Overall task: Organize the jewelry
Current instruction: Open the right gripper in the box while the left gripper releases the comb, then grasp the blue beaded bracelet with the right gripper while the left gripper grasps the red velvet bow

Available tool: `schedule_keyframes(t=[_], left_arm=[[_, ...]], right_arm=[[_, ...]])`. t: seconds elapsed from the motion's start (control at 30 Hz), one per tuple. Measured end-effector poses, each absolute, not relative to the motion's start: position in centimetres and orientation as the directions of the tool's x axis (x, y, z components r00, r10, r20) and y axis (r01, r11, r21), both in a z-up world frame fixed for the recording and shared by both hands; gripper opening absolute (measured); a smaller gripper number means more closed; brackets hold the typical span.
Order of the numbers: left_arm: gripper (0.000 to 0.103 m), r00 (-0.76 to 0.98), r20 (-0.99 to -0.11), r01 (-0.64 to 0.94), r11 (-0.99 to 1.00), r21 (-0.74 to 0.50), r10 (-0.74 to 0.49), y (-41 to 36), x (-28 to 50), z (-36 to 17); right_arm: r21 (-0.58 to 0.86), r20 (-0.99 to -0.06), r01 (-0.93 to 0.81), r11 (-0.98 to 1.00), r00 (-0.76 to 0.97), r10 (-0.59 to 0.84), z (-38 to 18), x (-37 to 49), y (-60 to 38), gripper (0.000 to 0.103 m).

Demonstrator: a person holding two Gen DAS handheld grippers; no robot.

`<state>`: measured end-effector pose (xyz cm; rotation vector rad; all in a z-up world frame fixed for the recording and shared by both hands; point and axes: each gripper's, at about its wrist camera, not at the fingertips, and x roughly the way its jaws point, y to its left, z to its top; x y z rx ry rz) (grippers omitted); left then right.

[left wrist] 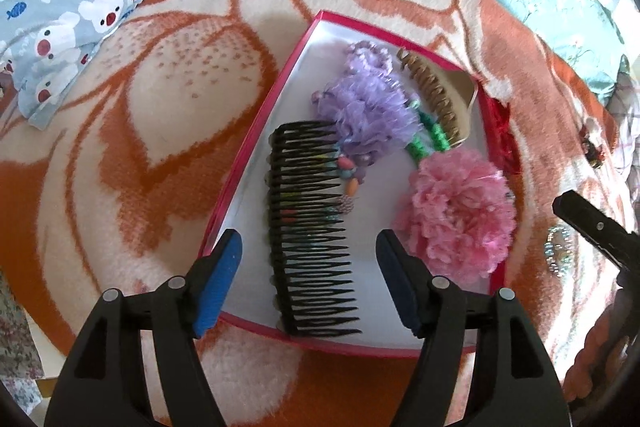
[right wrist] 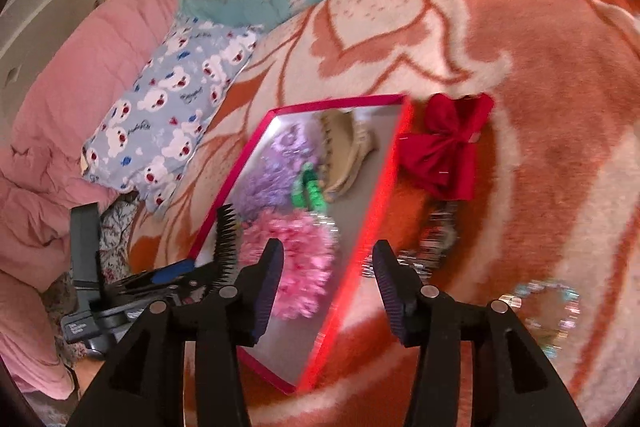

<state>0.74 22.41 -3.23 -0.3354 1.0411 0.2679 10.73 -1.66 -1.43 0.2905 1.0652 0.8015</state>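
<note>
Left gripper: nearest the lens, jaws spread wide, holding nothing. The blue pads straddle the lower half of the black comb without touching it; bare white floor shows on both sides of the comb between the pads.

The comb lies flat in the red-rimmed box, teeth pointing right, its bottom end at the box's near rim. The left pad sits just over the box's near-left corner.

Box contents, left wrist view: purple flower at the comb's top end, with coloured beads along the comb's right side; pink flower against the right rim; green beaded piece between the two flowers; tan claw clip at the far right corner. Free floor remains along the left wall and around the comb; the right half is crowded.

Right gripper: jaws wide apart, empty. It hovers over the box's right rim, left finger above the pink flower, right finger outside the box over the blanket.

Outside the box on the blanket, right wrist view: red bow touching the far right corner; a sparkly clip, blurred, just beside the rim; a beaded bracelet further right, apart from both. Open blanket lies beyond them.
</note>
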Motion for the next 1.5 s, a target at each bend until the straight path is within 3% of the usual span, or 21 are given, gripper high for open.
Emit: schedule_keyframes(t=[0.8, 0.97, 1.1, 1.5], left_arm=[[0.069, 0.559, -0.827, -0.224, 0.948, -0.228, -0.067, 15.2, 2.4, 0.7], [0.069, 0.556, -0.825, -0.171, 0.958, -0.228, -0.098, 12.6, 4.0, 0.9], [0.069, 0.551, -0.827, -0.132, 0.967, -0.219, -0.112, 10.6, 5.6, 1.0], [0.069, 0.493, -0.861, -0.054, 0.983, -0.173, -0.124, 5.1, 13.8, -1.6]], right_arm=[[0.482, -0.738, -0.298, 0.824, 0.368, 0.565, -3.3, 11.2, -13.6, 0.049], [0.404, -0.795, -0.318, 0.858, 0.342, 0.501, -5.8, 11.3, -12.6, 0.04], [0.341, -0.806, -0.367, 0.866, 0.359, 0.47, -6.2, 11.1, -11.8, 0.007], [0.466, -0.717, -0.31, 0.829, 0.416, 0.559, -3.1, 12.7, -16.6, 0.007]])
